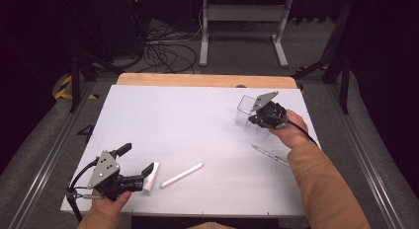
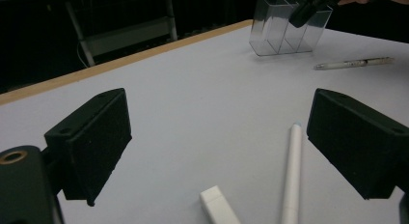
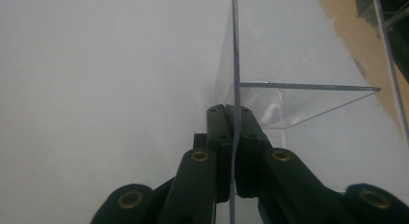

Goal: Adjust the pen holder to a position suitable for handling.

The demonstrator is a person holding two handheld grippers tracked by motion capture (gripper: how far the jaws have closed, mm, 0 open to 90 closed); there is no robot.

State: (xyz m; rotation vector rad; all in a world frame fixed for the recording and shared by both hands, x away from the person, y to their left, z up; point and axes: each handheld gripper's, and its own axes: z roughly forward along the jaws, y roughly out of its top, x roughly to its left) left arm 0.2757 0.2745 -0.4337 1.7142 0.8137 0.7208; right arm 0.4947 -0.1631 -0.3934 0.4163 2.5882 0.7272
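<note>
The clear box (image 1: 245, 110) is pinched by its wall in the right gripper (image 1: 261, 116) and should be held steady, while the left gripper (image 1: 134, 166) is held wide open.

I am looking down on a table (image 1: 148, 115) whose top is showing as a smooth, matt white sheet, with a strip of bare pale wood (image 1: 197, 80) running along its far edge. The clear organiser box (image 1: 245, 112) is reading as glossy transparent plastic, its walls catching light (the right gripper view is showing one wall thin and glass-smooth between matt black jaws). The right gripper (image 1: 255, 119) and left gripper (image 1: 136, 165) are both appearing as matt black plastic with brass-coloured rivets and dull grey metal plates. The white marker (image 1: 182, 175) and white cap (image 1: 150, 176) are looking like smooth plastic. The clear pen (image 1: 270, 155) is glinting. The sleeve (image 1: 323, 189) is looking like tan woven cloth.
</note>
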